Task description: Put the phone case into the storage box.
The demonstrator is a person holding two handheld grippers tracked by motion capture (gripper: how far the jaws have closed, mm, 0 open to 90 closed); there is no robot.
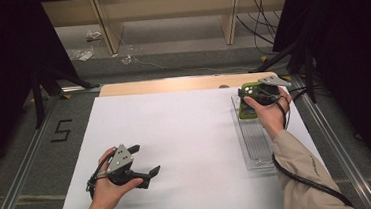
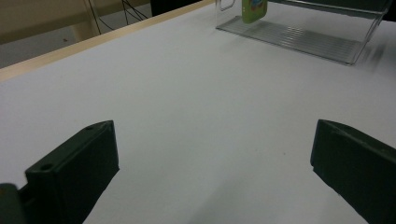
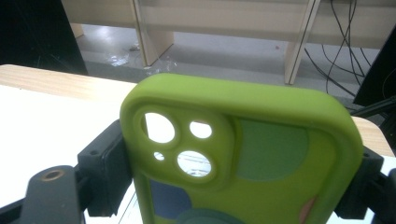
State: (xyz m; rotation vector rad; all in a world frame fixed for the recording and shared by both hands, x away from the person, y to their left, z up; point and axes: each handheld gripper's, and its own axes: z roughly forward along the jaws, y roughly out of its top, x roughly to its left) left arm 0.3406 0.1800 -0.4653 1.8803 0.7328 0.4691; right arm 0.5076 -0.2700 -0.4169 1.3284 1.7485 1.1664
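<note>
A lime-green phone case (image 3: 243, 154) with camera cut-outs stands upright between the jaws of my right gripper (image 3: 233, 172), which press on its two long edges. In the high view the right gripper (image 1: 259, 94) holds that case (image 1: 246, 110) over the far end of a clear plastic tray (image 1: 257, 146) at the right of the table. The case (image 2: 253, 10) and tray (image 2: 299, 39) also appear far off in the left gripper view. My left gripper (image 1: 145, 163) rests near the front left of the white sheet, jaws wide apart with nothing between them (image 2: 212, 168).
A white sheet (image 1: 176, 135) covers most of the wooden table (image 1: 172, 84). Black stands (image 1: 41, 80) and cables (image 1: 262, 23) are beyond the table's far corners. Metal rails (image 1: 23, 167) run along both sides of the table.
</note>
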